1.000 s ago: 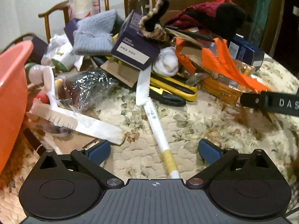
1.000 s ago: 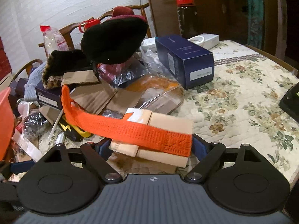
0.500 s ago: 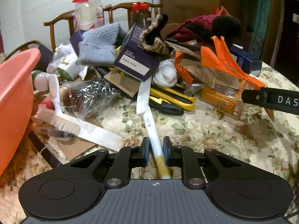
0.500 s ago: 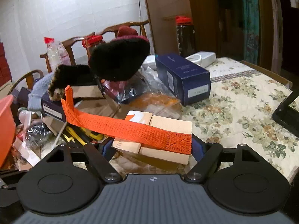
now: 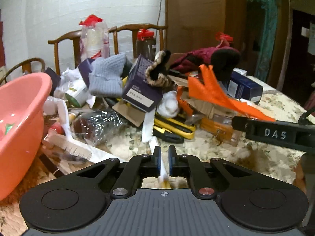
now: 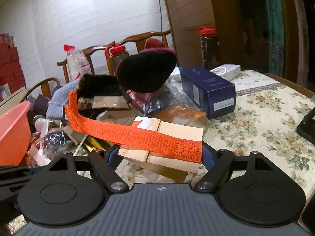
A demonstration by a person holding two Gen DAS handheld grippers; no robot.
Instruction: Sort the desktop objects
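My left gripper [image 5: 164,153] is closing on the thin handle of a white serrated saw knife [image 5: 148,126], its pads pressing the handle from both sides. The blade points away toward the pile, and the handle's yellow band shows just behind the fingers. My right gripper [image 6: 159,153] is shut on a tan cardboard box [image 6: 177,131] held above the table. A long orange textured strap [image 6: 128,133] lies across the box and trails off to the left. In the left wrist view that strap [image 5: 216,92] hangs at the right.
A pink basin [image 5: 23,102] stands at the left. The pile behind holds a grey knit hat [image 5: 106,78], a purple box [image 5: 141,90], a white brush [image 5: 67,145] and yellow utility knives [image 5: 175,125]. A blue box [image 6: 208,90] sits on the floral tablecloth [image 6: 265,118].
My left gripper went from wide open to shut on the saw knife's handle and has lifted slightly. The right gripper still holds the box and has tilted up a little.
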